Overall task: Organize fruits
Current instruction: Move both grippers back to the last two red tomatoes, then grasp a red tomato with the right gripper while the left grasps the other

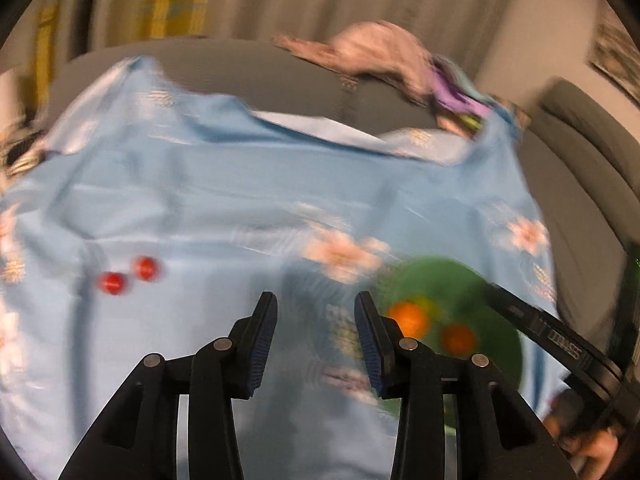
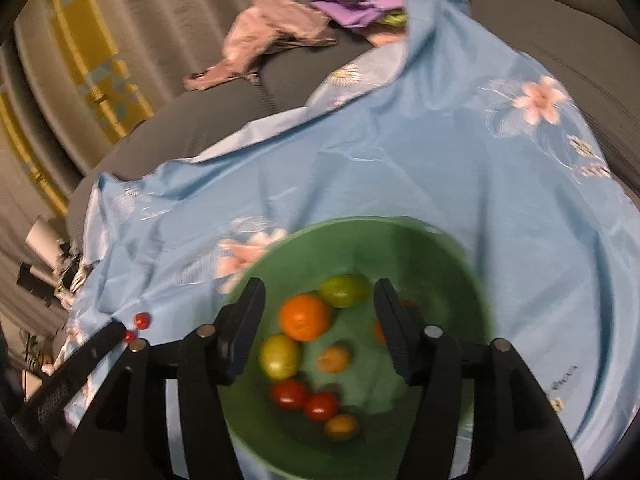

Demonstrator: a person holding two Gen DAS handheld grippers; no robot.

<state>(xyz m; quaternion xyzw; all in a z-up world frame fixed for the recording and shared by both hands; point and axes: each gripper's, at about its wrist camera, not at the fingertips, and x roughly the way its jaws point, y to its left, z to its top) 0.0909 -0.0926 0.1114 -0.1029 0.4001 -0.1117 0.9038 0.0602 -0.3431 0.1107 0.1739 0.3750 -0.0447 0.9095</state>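
Observation:
A green bowl (image 2: 400, 240) sits on a light blue flowered cloth (image 2: 400, 152). It holds several small fruits: an orange one (image 2: 305, 317), green ones (image 2: 344, 290), red ones (image 2: 289, 394). My right gripper (image 2: 318, 320) is open and empty above the bowl. My left gripper (image 1: 316, 336) is open and empty over the cloth (image 1: 208, 200), left of the bowl (image 1: 448, 280). Two small red fruits (image 1: 130, 276) lie on the cloth to its left; they also show in the right wrist view (image 2: 141, 320).
The cloth covers a grey sofa (image 1: 248, 68). Crumpled clothes (image 2: 272, 36) lie at the sofa's back. The right gripper's arm (image 1: 552, 336) reaches in over the bowl's right side. Curtains (image 2: 100, 40) hang behind.

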